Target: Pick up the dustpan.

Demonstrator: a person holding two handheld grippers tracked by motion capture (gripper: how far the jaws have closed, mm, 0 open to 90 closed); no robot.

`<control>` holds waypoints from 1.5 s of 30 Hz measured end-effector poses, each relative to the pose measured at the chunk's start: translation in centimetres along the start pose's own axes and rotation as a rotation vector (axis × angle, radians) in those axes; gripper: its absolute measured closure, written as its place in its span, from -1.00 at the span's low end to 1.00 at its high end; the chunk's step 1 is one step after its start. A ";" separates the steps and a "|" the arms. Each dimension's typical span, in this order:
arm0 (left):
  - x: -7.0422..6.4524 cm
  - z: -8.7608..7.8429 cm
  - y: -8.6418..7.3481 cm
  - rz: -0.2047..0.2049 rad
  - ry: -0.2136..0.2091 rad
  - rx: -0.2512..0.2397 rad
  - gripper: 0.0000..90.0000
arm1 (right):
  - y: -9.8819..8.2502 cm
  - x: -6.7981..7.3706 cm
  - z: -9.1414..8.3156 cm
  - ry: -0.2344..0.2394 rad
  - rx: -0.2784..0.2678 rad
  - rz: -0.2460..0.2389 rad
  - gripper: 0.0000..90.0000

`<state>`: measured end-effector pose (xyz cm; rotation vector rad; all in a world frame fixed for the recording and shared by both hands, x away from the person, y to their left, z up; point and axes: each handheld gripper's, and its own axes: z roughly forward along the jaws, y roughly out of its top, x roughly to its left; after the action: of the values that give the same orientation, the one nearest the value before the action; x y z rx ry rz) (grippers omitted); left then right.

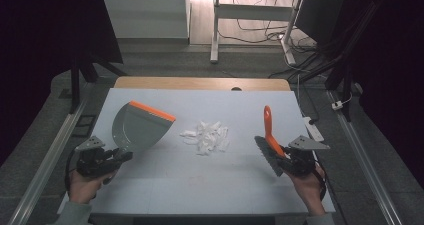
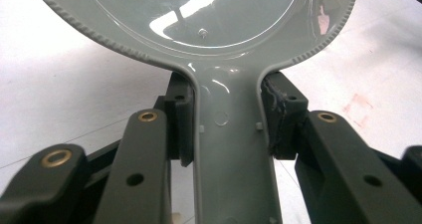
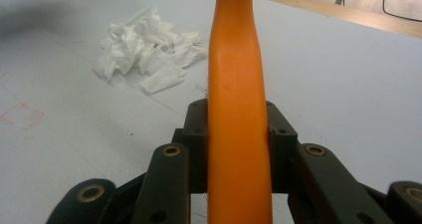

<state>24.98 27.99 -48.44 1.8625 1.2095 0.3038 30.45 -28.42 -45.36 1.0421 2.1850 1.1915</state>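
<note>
Paper scraps point(image 1: 207, 136) await sweeping: your left claw point(image 1: 122, 156) grips the dustpan point(image 1: 137, 127) at nine o'clock, right claw point(image 1: 282, 157) the brush point(image 1: 270, 135) at three.

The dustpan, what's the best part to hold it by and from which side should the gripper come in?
Grip the dustpan by its narrow grey handle, coming from the person's side, behind the pan. The handle is slim with straight flanks that fit between the jaws, while the pan flares too wide. That leaves the orange lip free, facing the paper scraps. The left gripper is clamped there already.
</note>
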 end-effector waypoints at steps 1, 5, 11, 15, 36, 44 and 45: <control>0.0 0.0 0.0 0.006 -0.001 0.000 0.37 | 0.0 0.0 0.0 0.000 -0.001 0.001 0.57; -0.3 -0.2 0.1 0.032 -0.018 -0.006 0.37 | 0.0 0.3 -0.1 0.002 -0.001 -0.005 0.57; -0.6 -0.3 0.2 0.067 -0.066 -0.008 0.37 | 0.0 0.6 0.1 0.007 -0.004 -0.014 0.57; -0.8 -0.2 0.2 0.089 -0.085 0.002 0.37 | 0.1 0.6 0.2 0.012 -0.007 -0.011 0.57; -2.5 0.5 0.4 0.201 -0.197 0.073 0.37 | 2.3 1.8 2.5 0.069 -0.027 0.001 0.57; -3.2 0.5 0.6 0.238 -0.223 0.109 0.37 | 3.1 1.8 3.6 0.077 -0.027 -0.003 0.57; -3.3 0.6 0.6 0.243 -0.226 0.114 0.37 | 3.2 1.8 3.8 0.077 -0.029 -0.002 0.57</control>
<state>24.05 24.89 -47.56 2.0844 0.8649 0.1531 33.18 -23.99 -44.70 0.9968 2.2193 1.2788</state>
